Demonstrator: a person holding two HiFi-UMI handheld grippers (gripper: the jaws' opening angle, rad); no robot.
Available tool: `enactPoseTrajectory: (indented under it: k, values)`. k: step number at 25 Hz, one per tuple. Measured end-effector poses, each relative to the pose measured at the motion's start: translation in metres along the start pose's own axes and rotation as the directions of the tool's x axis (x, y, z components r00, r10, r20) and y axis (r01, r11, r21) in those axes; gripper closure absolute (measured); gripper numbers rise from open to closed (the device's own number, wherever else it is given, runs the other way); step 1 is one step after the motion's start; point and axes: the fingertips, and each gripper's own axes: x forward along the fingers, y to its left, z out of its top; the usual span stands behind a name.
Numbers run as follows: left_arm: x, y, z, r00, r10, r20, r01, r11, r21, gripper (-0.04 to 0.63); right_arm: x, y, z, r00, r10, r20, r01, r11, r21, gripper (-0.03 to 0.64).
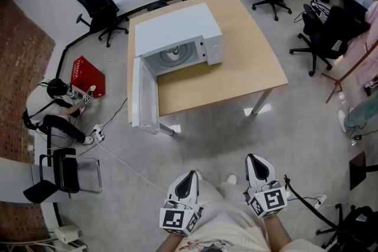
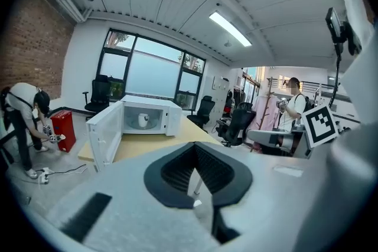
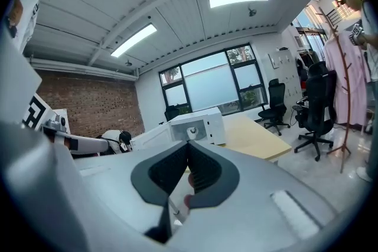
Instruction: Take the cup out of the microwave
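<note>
A white microwave (image 1: 177,32) stands on a wooden table (image 1: 248,62), its door (image 1: 143,94) swung wide open to the left. Inside it sits a white cup (image 1: 172,54). Both grippers are held low near the person's legs, well short of the table. My left gripper (image 1: 189,176) is shut and holds nothing, and my right gripper (image 1: 254,159) beside it is shut and empty too. In the left gripper view the shut left gripper (image 2: 195,144) points toward the distant microwave (image 2: 155,115) and cup (image 2: 143,121). The right gripper (image 3: 188,143) points at the microwave (image 3: 201,123), where the cup (image 3: 192,132) shows.
A person (image 1: 50,109) crouches by a red box (image 1: 87,75) left of the table, with cables on the floor. Office chairs (image 1: 100,9) stand behind and right of the table, a folding chair (image 1: 65,171) at my left. Another person (image 2: 292,100) stands at the right.
</note>
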Motion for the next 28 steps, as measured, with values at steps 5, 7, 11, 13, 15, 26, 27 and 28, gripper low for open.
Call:
enactPoseTrajectory:
  k: [5,7,11,13,15,26,27,28]
  values:
    - [0.005,0.017,-0.005,0.996,0.09,-0.013,-0.091,0.993,-0.071,0.592,0.015,-0.018,-0.001,0.999,0.003,-0.036,-0.003,1.0,-0.009,0.611]
    - [0.015,0.023,-0.002,0.995,0.096,-0.012,-0.096,0.992,-0.081,0.592,0.025,-0.021,0.004,0.999,0.01,-0.036,-0.01,1.0,-0.014,0.611]
    - [0.056,0.05,0.008,0.995,0.098,-0.004,-0.098,0.991,-0.089,0.592,0.072,-0.025,0.006,0.999,0.014,-0.05,-0.015,1.0,-0.025,0.611]
    - [0.079,0.073,0.017,0.995,0.096,-0.002,-0.096,0.991,-0.098,0.592,0.103,-0.022,0.009,0.998,0.019,-0.055,-0.02,1.0,-0.024,0.611]
    - [0.104,0.097,0.033,0.996,0.085,0.004,-0.084,0.992,-0.096,0.592,0.14,-0.017,0.018,0.999,0.019,-0.051,-0.02,0.999,-0.03,0.611]
    - [0.205,0.197,0.106,1.0,0.013,0.0,-0.013,0.998,-0.053,0.592,0.299,-0.011,0.071,0.999,-0.032,-0.004,0.032,0.998,-0.059,0.611]
    - [0.211,0.201,0.108,1.0,0.015,-0.005,-0.015,0.998,-0.061,0.592,0.307,-0.011,0.075,1.0,-0.029,-0.002,0.028,0.998,-0.056,0.611]
    - [0.216,0.202,0.111,1.0,0.019,-0.006,-0.019,0.998,-0.067,0.592,0.312,-0.011,0.079,1.0,-0.021,-0.001,0.021,0.998,-0.055,0.611]
